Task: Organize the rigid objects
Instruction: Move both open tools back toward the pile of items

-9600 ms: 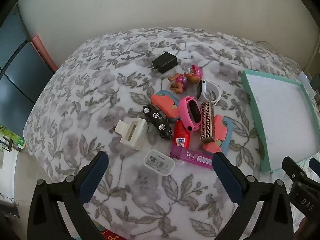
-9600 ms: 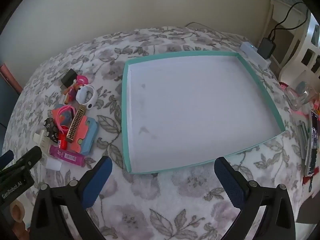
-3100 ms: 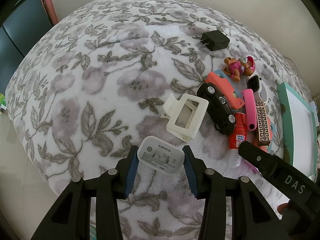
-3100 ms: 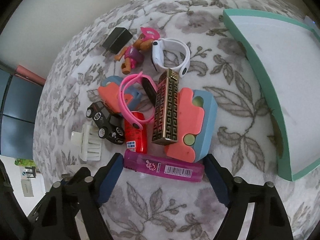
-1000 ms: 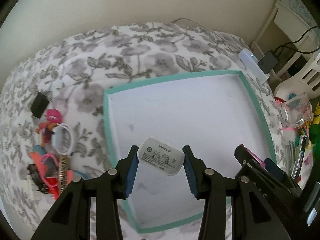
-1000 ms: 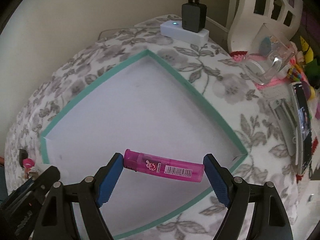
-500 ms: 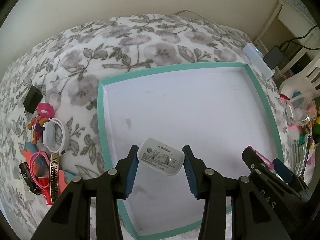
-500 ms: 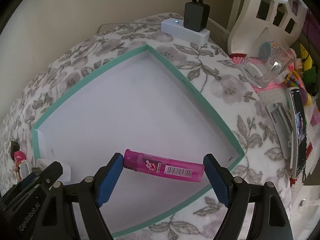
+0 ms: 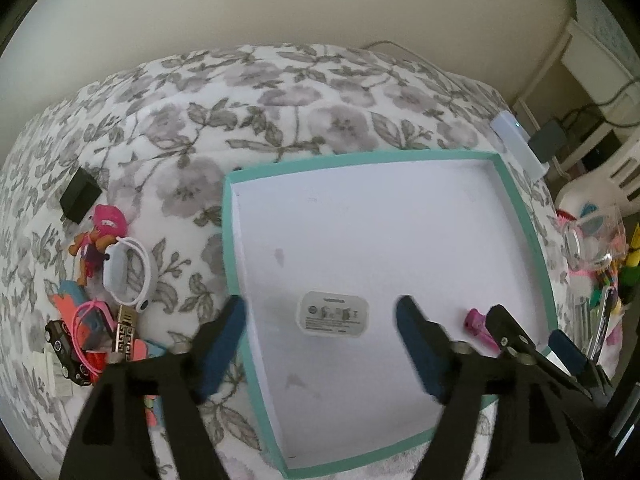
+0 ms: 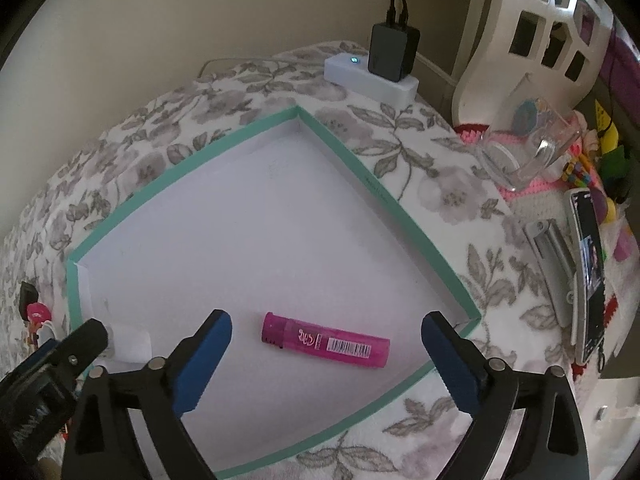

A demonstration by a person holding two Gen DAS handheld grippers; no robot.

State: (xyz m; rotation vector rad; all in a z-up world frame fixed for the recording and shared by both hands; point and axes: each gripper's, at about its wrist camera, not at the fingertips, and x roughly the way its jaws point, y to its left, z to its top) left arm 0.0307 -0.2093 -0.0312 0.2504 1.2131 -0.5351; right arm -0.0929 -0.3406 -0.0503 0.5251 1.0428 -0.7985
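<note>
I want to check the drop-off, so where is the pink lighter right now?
The pink lighter lies flat on the white floor of the teal-rimmed tray, near its front right corner, below the opening right hand-held gripper.

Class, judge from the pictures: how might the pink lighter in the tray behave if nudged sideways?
The pink lighter looks stiff, smooth plastic, so it would probably slide on the tray floor. It lies flat and seems flattish, so rolling is unlikely. Probably light.

Beige wall (image 9: pixel 280 0) behind – floral-print bedspread (image 9: pixel 304 92), white cut-out chair (image 10: pixel 532 20) at rt.
</note>
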